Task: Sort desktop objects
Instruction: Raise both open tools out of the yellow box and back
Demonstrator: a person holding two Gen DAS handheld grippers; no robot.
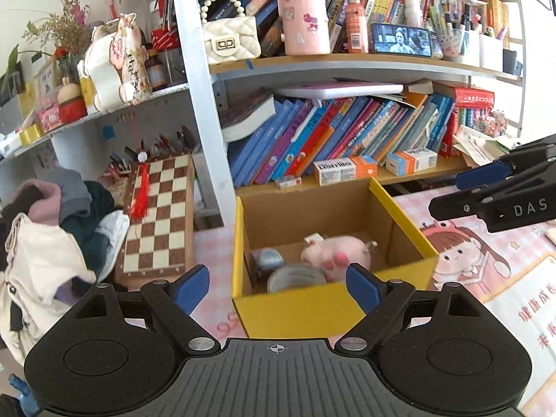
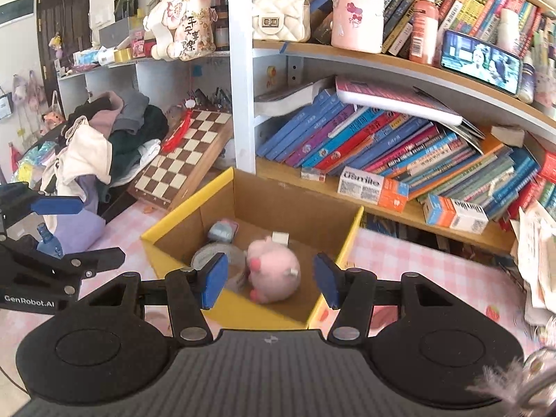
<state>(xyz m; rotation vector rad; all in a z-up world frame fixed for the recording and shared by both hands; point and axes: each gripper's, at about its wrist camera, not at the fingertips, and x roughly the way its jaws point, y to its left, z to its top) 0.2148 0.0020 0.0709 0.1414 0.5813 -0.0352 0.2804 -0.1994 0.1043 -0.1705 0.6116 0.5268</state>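
A yellow cardboard box (image 1: 333, 309) stands open on the pink checked desk cover, in front of the bookshelf. Inside lie a pink plush pig (image 1: 337, 253), a roll of tape (image 1: 295, 278) and a small grey-blue item (image 1: 267, 259). My left gripper (image 1: 278, 288) hovers at the box's near wall, jaws wide and empty. The right gripper (image 1: 446, 191) comes in from the right edge. In the right wrist view the box (image 2: 187, 201) holds the pig (image 2: 274, 271) and tape (image 2: 212, 257). My right gripper (image 2: 271, 285) is open above them, its pads clear of the pig. The left gripper (image 2: 100, 229) shows at the left.
A chessboard (image 1: 160, 212) leans left of the box beside a heap of clothes (image 1: 52, 243). Slanted books (image 1: 330, 135) and small cartons (image 1: 344, 170) fill the shelf behind. A blue bottle (image 2: 48, 243) stands at the left, loose papers (image 2: 538, 253) at the right.
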